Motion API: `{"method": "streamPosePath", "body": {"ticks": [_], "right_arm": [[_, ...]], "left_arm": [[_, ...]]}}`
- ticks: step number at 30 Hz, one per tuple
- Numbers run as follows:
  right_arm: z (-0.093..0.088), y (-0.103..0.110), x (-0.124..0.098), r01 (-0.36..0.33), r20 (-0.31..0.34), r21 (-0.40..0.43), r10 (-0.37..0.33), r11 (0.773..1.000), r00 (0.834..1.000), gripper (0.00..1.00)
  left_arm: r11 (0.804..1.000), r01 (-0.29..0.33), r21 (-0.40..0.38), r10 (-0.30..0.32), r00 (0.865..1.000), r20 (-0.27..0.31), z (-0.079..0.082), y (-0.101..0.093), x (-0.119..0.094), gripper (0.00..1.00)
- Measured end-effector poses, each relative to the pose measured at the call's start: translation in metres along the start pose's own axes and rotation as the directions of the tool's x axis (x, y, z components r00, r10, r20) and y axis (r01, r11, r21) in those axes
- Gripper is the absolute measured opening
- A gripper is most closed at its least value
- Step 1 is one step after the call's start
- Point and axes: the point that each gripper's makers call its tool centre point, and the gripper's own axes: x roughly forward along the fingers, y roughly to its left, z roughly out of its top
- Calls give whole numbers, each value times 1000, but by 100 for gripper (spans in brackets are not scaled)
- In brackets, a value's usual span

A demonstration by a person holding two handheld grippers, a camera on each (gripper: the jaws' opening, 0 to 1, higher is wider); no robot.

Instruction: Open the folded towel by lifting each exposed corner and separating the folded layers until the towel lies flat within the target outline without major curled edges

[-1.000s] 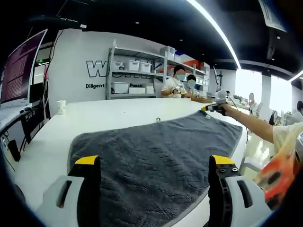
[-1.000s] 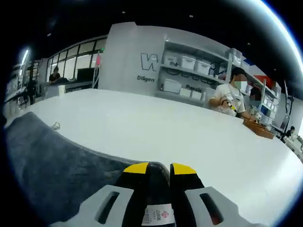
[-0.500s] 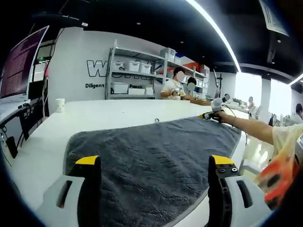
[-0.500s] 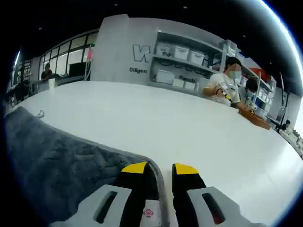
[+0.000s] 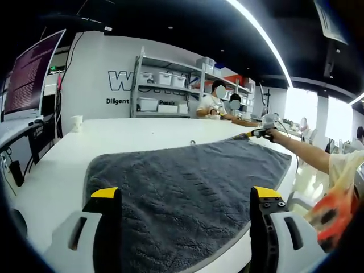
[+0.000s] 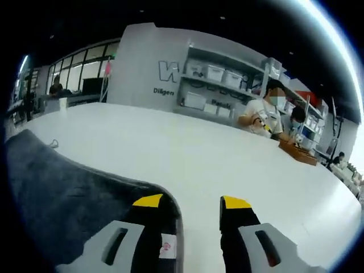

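Note:
A dark grey towel (image 5: 187, 176) lies spread out on the white table (image 5: 62, 165), with a small loop at its far edge. My left gripper (image 5: 186, 194) hovers over the towel's near edge, its jaws wide open and holding nothing. At the towel's far right corner, a person's arm holds my right gripper (image 5: 257, 133). In the right gripper view, the right gripper (image 6: 192, 201) stands open. The towel's corner (image 6: 85, 193), with its white label (image 6: 166, 248), lies against the left jaw, and bare table shows in the gap.
A white cup (image 5: 75, 123) stands on the table at the far left, beside a monitor (image 5: 31, 77). Two people (image 5: 219, 105) work at the table's far side, by a wooden tray (image 6: 302, 152). Shelves with bins (image 5: 165, 91) line the back wall.
My right gripper's jaws have spread apart and let go of the towel corner they were pinching, and it now rests on the table. My left gripper stays open over the near edge.

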Motion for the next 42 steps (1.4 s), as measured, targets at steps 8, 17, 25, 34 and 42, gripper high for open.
{"method": "streamPosePath", "body": {"ticks": [8, 17, 25, 34, 42], "right_arm": [[7, 4, -59, -65, 46, -28, 66, 997, 997, 37], [-1, 23, -125, -181, 114, -49, 186, 982, 976, 36], [-21, 54, -190, -342, 188, -27, 341, 939, 921, 40], [-74, 81, -207, -411, 106, -48, 413, 911, 904, 61], [-79, 85, -218, -406, 106, -13, 405, 914, 908, 80]], "left_arm": [[999, -22, -36, 22, 1000, 14, -2, 10, -10, 90], [1000, -11, -10, 11, 1000, 10, -1, -3, -18, 90], [1000, 16, 26, -16, 1000, 13, 0, -21, -25, 91], [998, -7, 57, 7, 1000, -1, -7, -15, -28, 91], [996, -83, 31, 82, 996, 21, -13, 7, -54, 92]]}}
